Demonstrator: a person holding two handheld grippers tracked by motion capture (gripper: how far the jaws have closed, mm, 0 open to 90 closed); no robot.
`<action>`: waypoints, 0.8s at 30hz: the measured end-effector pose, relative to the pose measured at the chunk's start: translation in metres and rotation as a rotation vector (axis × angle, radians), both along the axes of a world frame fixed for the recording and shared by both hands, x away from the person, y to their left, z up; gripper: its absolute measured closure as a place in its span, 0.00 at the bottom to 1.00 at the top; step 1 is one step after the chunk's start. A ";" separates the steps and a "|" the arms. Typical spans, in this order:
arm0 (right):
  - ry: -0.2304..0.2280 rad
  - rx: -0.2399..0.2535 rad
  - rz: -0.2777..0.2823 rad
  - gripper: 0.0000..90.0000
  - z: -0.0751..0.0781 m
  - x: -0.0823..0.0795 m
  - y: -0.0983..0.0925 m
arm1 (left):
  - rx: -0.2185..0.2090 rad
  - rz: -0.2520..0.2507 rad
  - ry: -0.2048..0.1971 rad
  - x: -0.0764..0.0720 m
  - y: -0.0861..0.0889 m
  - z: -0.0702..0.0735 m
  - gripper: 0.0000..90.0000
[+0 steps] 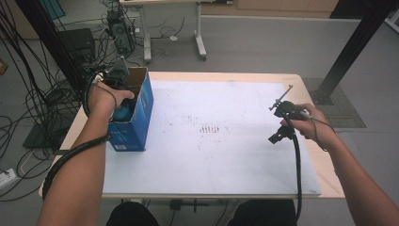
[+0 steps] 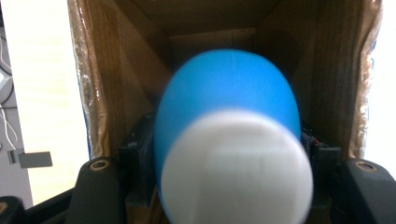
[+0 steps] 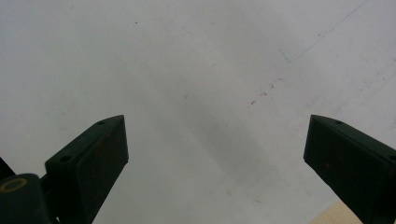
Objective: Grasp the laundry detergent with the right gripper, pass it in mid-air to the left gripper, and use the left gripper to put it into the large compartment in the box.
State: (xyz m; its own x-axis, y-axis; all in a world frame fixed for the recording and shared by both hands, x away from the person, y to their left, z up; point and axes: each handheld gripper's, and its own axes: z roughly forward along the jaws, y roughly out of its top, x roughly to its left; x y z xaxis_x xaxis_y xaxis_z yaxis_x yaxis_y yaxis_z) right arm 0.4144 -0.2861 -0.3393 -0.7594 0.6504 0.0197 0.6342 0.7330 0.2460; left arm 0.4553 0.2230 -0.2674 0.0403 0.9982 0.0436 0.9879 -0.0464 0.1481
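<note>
I see my left gripper (image 2: 224, 154) inside the blue cardboard box (image 1: 137, 123). Its jaws press on both sides of a smooth, rounded blue object (image 2: 229, 93) with a flat white end (image 2: 237, 168); it is blurred, so I cannot say what it is. The box has brown, rough inner walls and stands open at the left edge of the table (image 1: 324, 165). My right gripper (image 3: 215, 158) hangs over the white mat (image 1: 216, 141) with jaws wide apart and nothing between them. The mat is matte, with small dark marks. Behind the table, cables (image 1: 28, 94) lie on the grey floor (image 1: 263, 42).
</note>
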 end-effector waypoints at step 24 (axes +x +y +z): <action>0.001 -0.007 0.010 0.07 0.001 0.001 0.003 | -0.010 -0.004 -0.001 -0.003 0.000 0.037 0.36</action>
State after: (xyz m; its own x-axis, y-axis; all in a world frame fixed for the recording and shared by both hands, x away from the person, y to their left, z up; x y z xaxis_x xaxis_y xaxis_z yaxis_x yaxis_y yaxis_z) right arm 0.4154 -0.2828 -0.3380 -0.7659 0.6428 0.0157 0.6269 0.7412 0.2400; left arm 0.4518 0.2233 -0.2300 0.0444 0.9984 0.0339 0.9875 -0.0490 0.1499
